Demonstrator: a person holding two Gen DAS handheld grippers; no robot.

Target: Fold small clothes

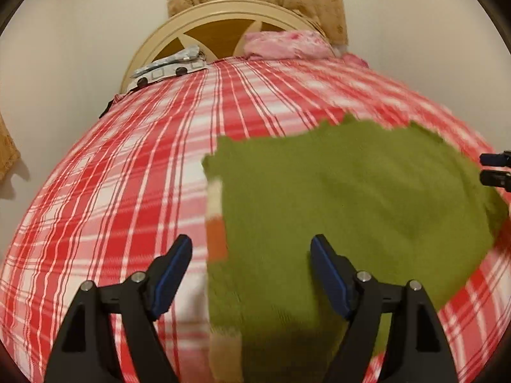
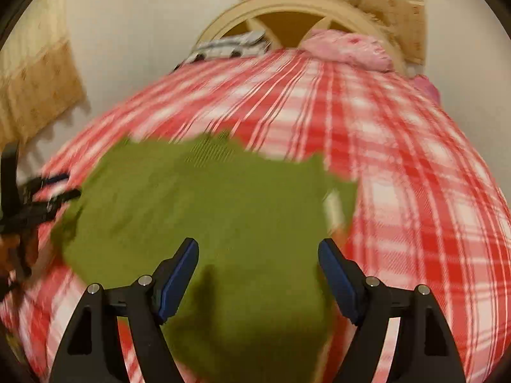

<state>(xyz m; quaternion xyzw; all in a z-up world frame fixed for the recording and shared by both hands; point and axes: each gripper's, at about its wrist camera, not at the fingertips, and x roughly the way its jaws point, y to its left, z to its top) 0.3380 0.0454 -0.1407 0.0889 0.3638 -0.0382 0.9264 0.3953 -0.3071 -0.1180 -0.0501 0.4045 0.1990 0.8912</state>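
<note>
A small olive-green knitted garment (image 1: 345, 198) lies spread on the bed, with a cream and orange striped edge (image 1: 216, 223) along its left side. My left gripper (image 1: 250, 255) is open and empty, above the garment's left edge. My right gripper (image 2: 257, 258) is open and empty, above the garment's (image 2: 207, 210) near right part. The right gripper shows at the far right in the left wrist view (image 1: 498, 169). The left gripper shows at the far left in the right wrist view (image 2: 48, 188). Both views are motion blurred.
The bed has a red and white plaid cover (image 1: 127, 175). A pink pillow (image 1: 287, 44) and a grey-white patterned item (image 1: 169, 67) lie by the cream round headboard (image 1: 223, 9). Beige curtains (image 2: 35, 89) hang on the walls.
</note>
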